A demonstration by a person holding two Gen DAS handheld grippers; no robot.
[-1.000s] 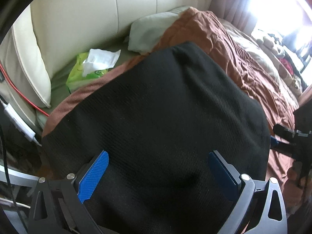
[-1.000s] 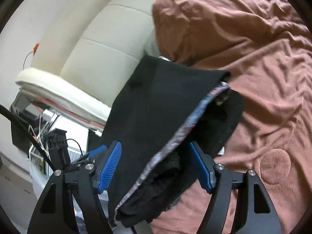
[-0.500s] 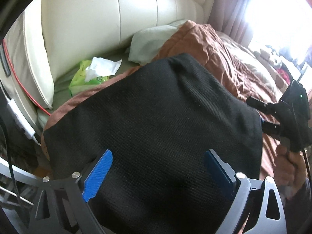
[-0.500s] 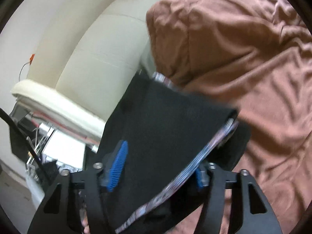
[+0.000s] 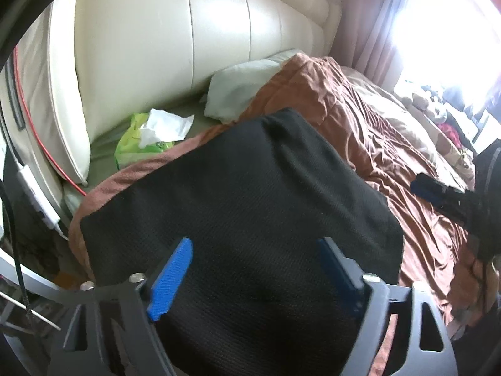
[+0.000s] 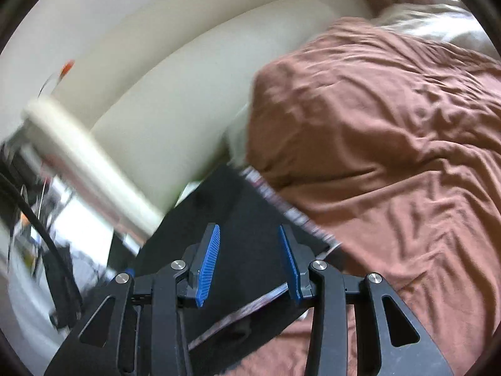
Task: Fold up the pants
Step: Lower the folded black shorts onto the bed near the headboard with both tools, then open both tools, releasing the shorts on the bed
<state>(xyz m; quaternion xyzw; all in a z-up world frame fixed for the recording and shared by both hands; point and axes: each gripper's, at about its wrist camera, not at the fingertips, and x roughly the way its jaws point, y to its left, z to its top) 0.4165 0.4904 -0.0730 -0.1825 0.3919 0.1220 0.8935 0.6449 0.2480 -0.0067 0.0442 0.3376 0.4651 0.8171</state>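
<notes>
The black pants (image 5: 250, 172) lie folded in a flat rectangle on the brown blanket (image 5: 391, 156). My left gripper (image 5: 254, 244) hovers over their near half. Its jaws are closing and the blue pads stand apart, clear of the cloth. In the right wrist view the pants (image 6: 216, 200) show a patterned waistband (image 6: 281, 206) along their edge. My right gripper (image 6: 249, 228) hangs above them with its jaws closing, and only flat cloth shows below the gap. From the left wrist view the right gripper (image 5: 429, 189) is off the pants' right side, over the blanket.
A cream padded headboard (image 5: 156, 47) stands behind the bed. A green tissue pack (image 5: 141, 144) and a pale pillow (image 5: 238, 91) lie near it. A red cable (image 5: 40, 144) and white charger hang at the left bed edge. Bright window and clutter at far right.
Both grippers' jaws have narrowed. The right gripper has lifted and rolled, so the pants sit lower in its view. In the left view the right gripper has risen beside the pants.
</notes>
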